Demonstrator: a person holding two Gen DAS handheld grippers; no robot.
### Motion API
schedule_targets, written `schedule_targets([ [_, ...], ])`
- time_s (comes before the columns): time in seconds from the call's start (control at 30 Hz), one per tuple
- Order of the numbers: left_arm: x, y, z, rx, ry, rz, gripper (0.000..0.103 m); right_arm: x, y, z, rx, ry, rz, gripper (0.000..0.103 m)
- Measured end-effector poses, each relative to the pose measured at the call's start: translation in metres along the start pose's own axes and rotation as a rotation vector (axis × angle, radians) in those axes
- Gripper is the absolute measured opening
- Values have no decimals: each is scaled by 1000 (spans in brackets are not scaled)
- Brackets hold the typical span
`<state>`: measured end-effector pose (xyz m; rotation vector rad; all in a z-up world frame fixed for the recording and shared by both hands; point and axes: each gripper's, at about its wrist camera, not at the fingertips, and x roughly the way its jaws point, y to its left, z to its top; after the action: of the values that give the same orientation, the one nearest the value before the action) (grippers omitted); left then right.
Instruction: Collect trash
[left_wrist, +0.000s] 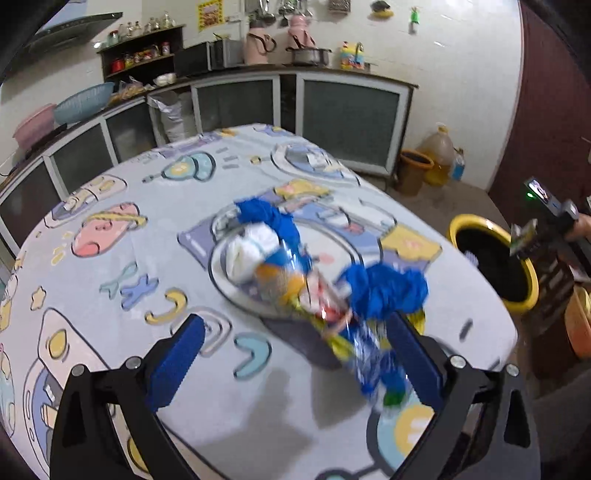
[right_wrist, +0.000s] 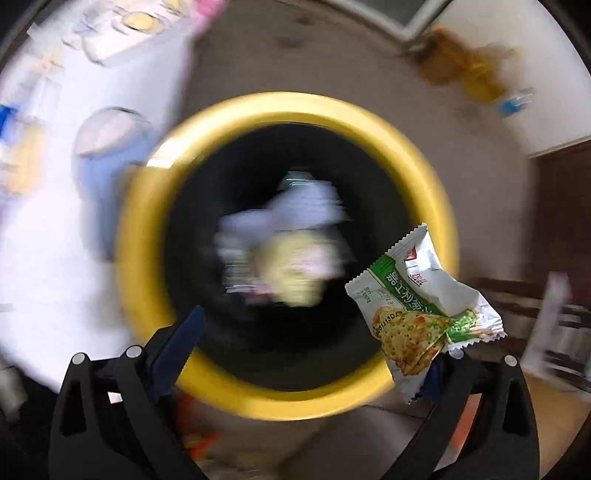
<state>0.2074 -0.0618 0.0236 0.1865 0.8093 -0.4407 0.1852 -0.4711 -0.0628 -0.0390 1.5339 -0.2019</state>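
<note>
On the cartoon-print tablecloth (left_wrist: 147, 192) lies a heap of trash: crumpled blue pieces (left_wrist: 384, 291), a white wad (left_wrist: 251, 251) and colourful wrappers around a metal plate (left_wrist: 229, 291). My left gripper (left_wrist: 297, 362) hovers low over the heap, open. A blurred blue and yellow wrapper (left_wrist: 365, 350) sits between its fingers, close to the right one. My right gripper (right_wrist: 306, 362) is open above the yellow-rimmed black bin (right_wrist: 295, 107). A green and white cracker wrapper (right_wrist: 424, 306) hangs at its right finger, over the rim. Blurred trash (right_wrist: 284, 254) lies inside the bin.
The bin (left_wrist: 461, 225) stands on the floor just off the table's right edge. An orange bucket (left_wrist: 413, 170) and an oil jug (left_wrist: 439, 155) stand by the cabinets (left_wrist: 347, 118). An orange basin (left_wrist: 580, 325) is at the far right, beside a dark door (left_wrist: 546, 110).
</note>
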Motion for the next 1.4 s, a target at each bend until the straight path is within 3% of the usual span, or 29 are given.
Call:
schedule_targets([
  [0.07, -2, -2, -7, 9, 5, -18, 95, 4, -10, 1, 69, 19, 200, 94],
  [0.1, -1, -4, -10, 13, 5, -26, 95, 5, -13, 2, 101, 33, 180, 94],
  [0.13, -2, -6, -13, 16, 2, -33, 95, -1, -12, 4, 91, -12, 47, 94],
  [0.17, -1, -7, -16, 19, 0, -40, 95, -12, -7, 5, 68, -72, 15, 94],
  [0.27, 7, -11, -22, 18, 12, -43, 95, -40, 8, 10, 72, -186, 213, 94],
  [0.4, 14, -13, -28, -8, 15, -63, 95, -98, 62, 28, -56, -440, 258, 94],
  [0.5, 14, -12, -30, -32, 14, -67, 95, -128, 116, 48, -146, -550, 402, 95],
  [0.57, 12, -10, -33, -48, 10, -77, 95, -139, 157, 58, -250, -618, 399, 95],
  [0.7, 11, -8, -35, -46, 18, -71, 95, -154, 244, 73, -492, -770, 288, 94],
  [0.83, 18, -5, -33, -67, 35, -80, 95, -157, 292, 109, -565, -780, 294, 92],
  [0.93, 23, -3, -31, -93, 42, -95, 95, -154, 323, 131, -567, -766, 293, 79],
  [1.03, 24, -4, -27, -102, 31, -124, 95, -157, 331, 142, -557, -751, 365, 79],
  [1.2, 31, -9, -28, -72, 50, -146, 95, -151, 338, 145, -615, -744, 412, 80],
  [1.4, 40, -5, -22, -115, 56, -198, 95, -137, 337, 157, -588, -685, 502, 79],
])
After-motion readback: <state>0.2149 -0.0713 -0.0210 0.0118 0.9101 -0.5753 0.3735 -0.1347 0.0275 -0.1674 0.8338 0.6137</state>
